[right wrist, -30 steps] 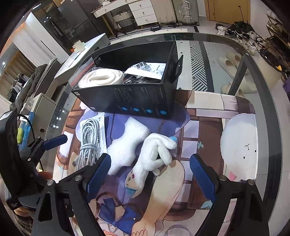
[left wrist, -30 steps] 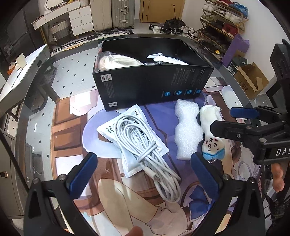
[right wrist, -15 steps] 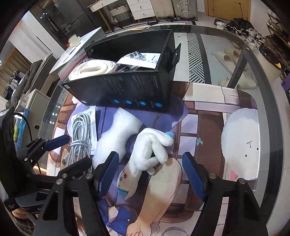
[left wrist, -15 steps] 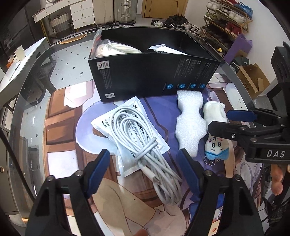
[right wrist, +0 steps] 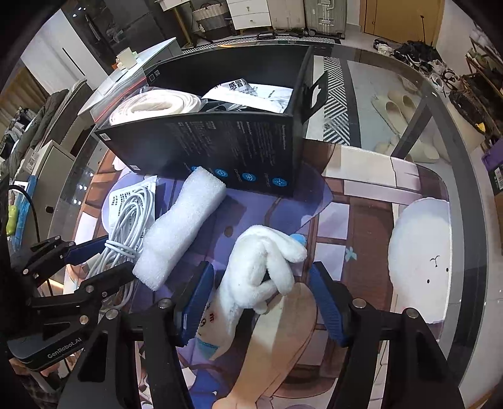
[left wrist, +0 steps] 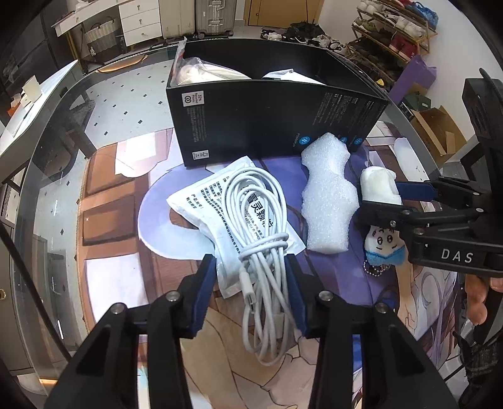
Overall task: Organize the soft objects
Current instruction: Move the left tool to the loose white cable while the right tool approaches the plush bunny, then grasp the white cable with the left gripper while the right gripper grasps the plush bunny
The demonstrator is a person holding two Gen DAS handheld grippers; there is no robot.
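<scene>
White drawers [left wrist: 138, 22] and a suitcase [left wrist: 215, 15] are standing by the far wall, a shoe rack [left wrist: 393, 28] sitting right, slippers [right wrist: 399, 107] lying on tile.

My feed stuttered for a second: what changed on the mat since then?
Both jaws are closing. The left hand-held gripper has narrowed around the white cable bundle; the right hand-held gripper has come down around the white plush toy, one pad touching it. Neither is lifted. The foam piece, printed pouch and black box lie as before.
</scene>
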